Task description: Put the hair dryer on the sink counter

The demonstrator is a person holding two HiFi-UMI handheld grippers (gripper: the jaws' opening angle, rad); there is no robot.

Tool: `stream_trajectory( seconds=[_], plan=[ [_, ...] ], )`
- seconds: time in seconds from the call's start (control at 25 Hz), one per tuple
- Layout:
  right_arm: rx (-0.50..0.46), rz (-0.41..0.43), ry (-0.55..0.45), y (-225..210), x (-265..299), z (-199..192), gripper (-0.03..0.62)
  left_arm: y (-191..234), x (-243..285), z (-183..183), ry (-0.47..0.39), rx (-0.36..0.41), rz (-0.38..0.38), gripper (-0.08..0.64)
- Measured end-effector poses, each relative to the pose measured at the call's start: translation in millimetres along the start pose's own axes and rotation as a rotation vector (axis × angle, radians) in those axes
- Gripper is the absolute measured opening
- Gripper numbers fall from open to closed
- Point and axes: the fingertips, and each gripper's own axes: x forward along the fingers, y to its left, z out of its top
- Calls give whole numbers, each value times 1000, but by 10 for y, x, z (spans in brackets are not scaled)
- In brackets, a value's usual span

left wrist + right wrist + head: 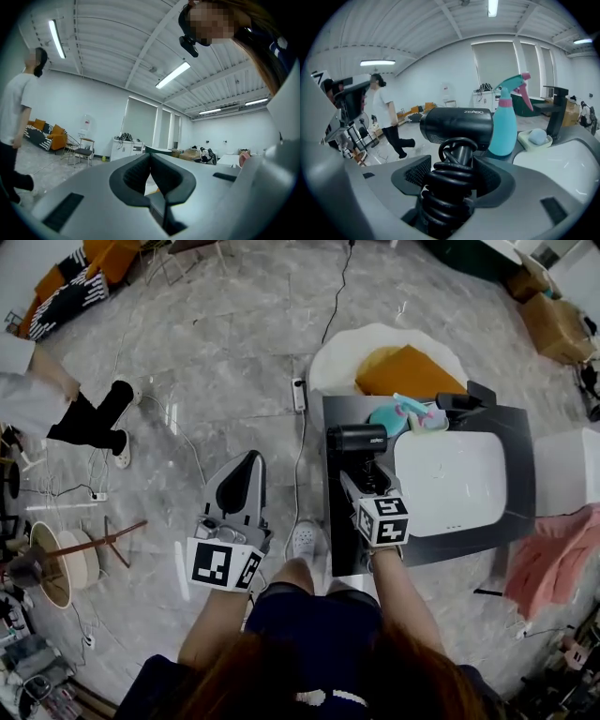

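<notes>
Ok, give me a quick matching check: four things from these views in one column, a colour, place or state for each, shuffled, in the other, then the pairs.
1. hair dryer
2. spray bottle
3. faucet
4. left claw

A. shut, nothing in it, over the floor
B. teal with a pink trigger
C. handle clamped in the right claw
D. black, beside the white basin

Pairs: 1-C, 2-B, 3-D, 4-A.
</notes>
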Motion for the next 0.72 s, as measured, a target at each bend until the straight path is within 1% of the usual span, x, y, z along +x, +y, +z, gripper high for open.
stream_trajectory(
  seconds=[0.12,0.28,0.48,0.72],
  plan=[
    [-15,-22,74,-70,161,-184,295,17,38,-73,14,-6,2,18],
    [-14,-36,133,-124,302,-373,295,27,51,-129,22,-9,2,18],
    [10,-52,181,-144,410,-504,296,75,20,-153,29,-7,13,18],
    [-30,-94,209,-200,483,-493,301,106,-2,-156,33,-5,20,18]
  ],
)
